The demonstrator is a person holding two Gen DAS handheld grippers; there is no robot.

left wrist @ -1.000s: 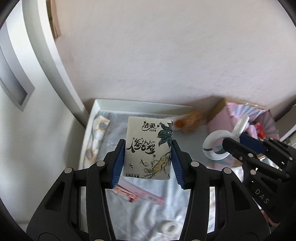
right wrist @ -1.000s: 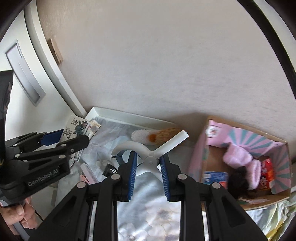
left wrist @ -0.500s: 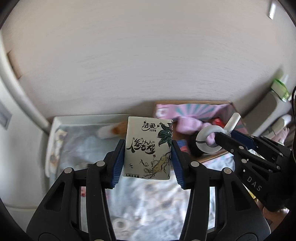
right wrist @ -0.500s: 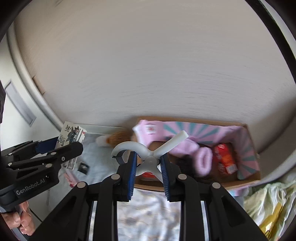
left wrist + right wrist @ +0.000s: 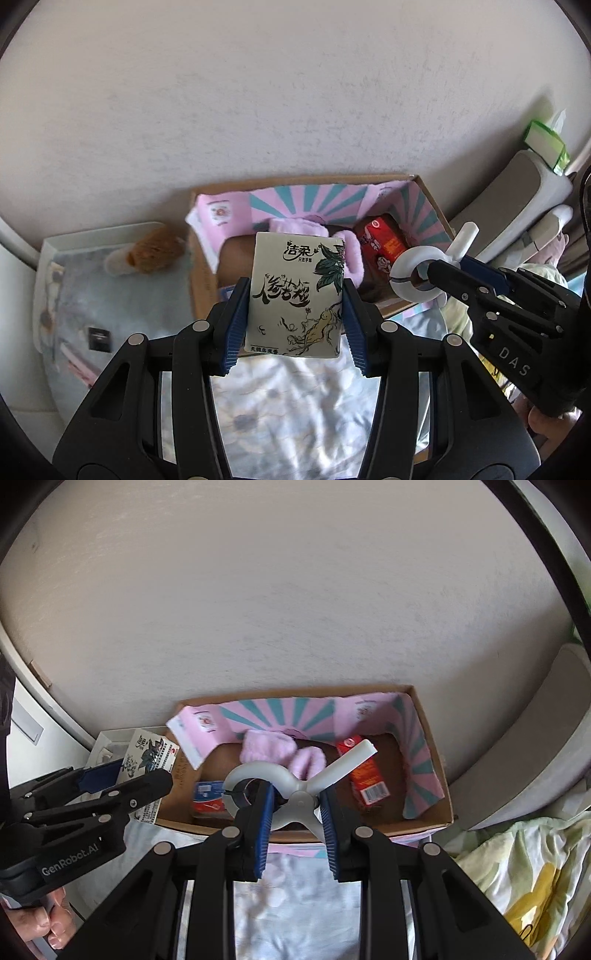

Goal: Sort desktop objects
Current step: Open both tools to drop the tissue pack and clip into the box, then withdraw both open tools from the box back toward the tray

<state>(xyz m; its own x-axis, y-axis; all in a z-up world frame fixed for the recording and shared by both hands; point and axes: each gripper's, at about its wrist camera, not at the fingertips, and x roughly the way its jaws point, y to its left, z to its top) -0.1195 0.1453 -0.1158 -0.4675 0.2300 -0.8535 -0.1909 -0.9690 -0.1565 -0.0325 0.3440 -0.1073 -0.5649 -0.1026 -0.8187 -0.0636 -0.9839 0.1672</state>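
Tissue pack [image 5: 295, 295] is clamped upright between the blue pads of the left gripper [image 5: 293, 314], its jaws partly open to the pack's width. White plastic clip [image 5: 295, 779] is pinched at its pivot by the narrow-set jaws of the right gripper [image 5: 297, 812]. Beyond both jaws an open cardboard box [image 5: 436, 746] is seen, with pink fluffy socks [image 5: 280, 753] and a red packet [image 5: 365, 775] inside

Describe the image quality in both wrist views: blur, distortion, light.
Left wrist view: the tissue pack in the jaws is sharp, the bedding and stuffed toy at left are smeared; fisheye bends the wall edge; soft daylight, no glare. Right wrist view: white clip and cardboard box are fairly crisp, the cloth below is blurry, the corners are dark.
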